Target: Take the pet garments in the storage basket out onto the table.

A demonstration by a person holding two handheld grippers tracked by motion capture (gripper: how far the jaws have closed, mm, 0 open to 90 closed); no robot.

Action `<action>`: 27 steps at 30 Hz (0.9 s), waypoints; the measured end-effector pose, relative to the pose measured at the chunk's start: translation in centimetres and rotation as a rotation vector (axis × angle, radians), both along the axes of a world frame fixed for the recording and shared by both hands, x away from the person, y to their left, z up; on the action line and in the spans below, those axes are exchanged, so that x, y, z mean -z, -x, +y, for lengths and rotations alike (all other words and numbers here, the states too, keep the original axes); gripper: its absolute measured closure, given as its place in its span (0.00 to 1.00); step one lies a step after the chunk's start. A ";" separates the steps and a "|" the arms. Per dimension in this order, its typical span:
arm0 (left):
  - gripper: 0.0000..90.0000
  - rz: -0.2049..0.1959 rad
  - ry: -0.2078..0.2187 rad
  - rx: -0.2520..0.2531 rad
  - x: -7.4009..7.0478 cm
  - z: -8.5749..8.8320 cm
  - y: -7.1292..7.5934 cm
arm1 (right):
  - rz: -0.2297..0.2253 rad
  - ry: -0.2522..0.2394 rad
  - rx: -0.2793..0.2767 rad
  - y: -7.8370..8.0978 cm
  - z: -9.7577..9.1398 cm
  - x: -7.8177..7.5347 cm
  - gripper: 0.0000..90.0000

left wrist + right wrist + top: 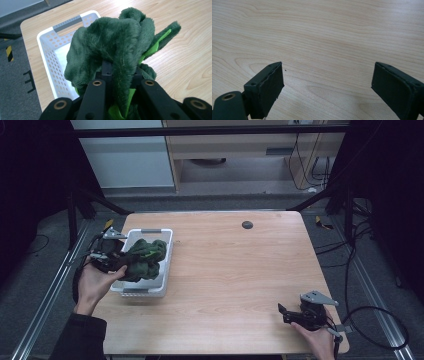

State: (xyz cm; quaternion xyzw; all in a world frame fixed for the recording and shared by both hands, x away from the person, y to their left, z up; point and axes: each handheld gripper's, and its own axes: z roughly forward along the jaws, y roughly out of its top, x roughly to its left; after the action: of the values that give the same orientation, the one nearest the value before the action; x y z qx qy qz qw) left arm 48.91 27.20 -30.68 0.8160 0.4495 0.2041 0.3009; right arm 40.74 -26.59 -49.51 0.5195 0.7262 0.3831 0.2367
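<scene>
At the table's left edge, left gripper (pixel 112 261) clamped tight on a bunched fold of dark green plush toy (pixel 144 259), held above the white perforated basket (pixel 167 251). Soft, light and floppy by the look of it, likely to sag and drape rather than slip, so best pinched deep in a thick fold near the middle, as seen in the left gripper view (pixel 117 47). Far right, near the front corner, right gripper (pixel 286 314) resting idle, jaws spread wide over bare wooden table (pixel 324 32), nothing between them.
</scene>
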 end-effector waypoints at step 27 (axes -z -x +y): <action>0.90 -0.008 -0.034 0.171 -3.5 -4.2 2.5 | -0.008 0.000 0.002 0.1 0.0 -0.1 0.11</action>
State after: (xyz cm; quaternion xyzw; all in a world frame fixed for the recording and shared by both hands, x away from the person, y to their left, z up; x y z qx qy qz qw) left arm 46.42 22.96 -27.14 0.8556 0.3732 0.1884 0.3051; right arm 40.67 -26.60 -49.40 0.5187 0.7246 0.3850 0.2401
